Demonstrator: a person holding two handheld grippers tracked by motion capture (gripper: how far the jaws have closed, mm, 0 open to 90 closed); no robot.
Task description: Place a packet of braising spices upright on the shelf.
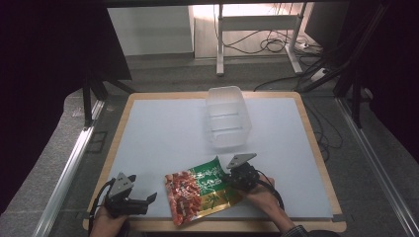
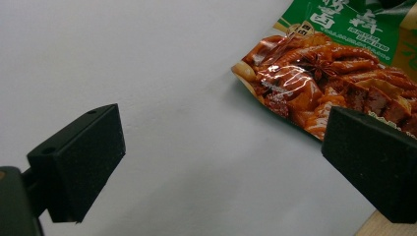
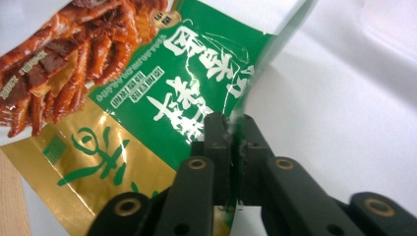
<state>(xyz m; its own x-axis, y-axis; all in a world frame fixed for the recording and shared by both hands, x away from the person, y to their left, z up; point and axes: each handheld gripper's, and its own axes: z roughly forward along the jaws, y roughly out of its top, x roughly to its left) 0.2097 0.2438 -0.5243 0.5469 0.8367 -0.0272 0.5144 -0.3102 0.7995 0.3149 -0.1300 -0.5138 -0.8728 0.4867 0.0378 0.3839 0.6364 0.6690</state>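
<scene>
High view: one snack pouch (image 1: pixel 200 191), one clear plastic tub (image 1: pixel 227 116), two grippers.

Right gripper (image 3: pixel 230 129) has its jaws pressed together on the pouch's green edge, that edge lifted off the white mat (image 1: pixel 163 138); left gripper (image 1: pixel 148 200) sits just left of the pouch at the near edge, jaws spread wide with nothing between them; the pouch's red end lies flat on the mat; the tub stands empty at the far middle, well apart from both.
</scene>
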